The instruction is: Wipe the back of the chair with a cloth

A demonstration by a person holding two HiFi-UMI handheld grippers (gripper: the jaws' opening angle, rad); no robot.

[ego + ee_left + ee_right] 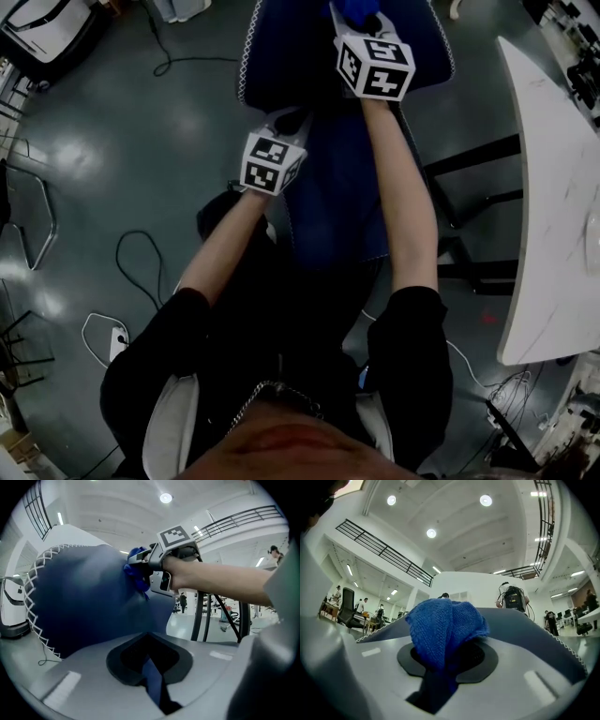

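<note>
Chair back [342,178] is rising just ahead of both claws; left claw [152,677] is pinching its blue fabric lower down, while right claw [440,677], nearer the top edge, is clamping the bunched cloth [440,625] against it

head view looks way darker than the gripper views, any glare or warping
Head view: dim, underexposed, sheen on the floor. Left gripper view: bright, fisheye bulges the chair back, corners black. Right gripper view: ceiling lights flare; blue cloth sharp.
</note>
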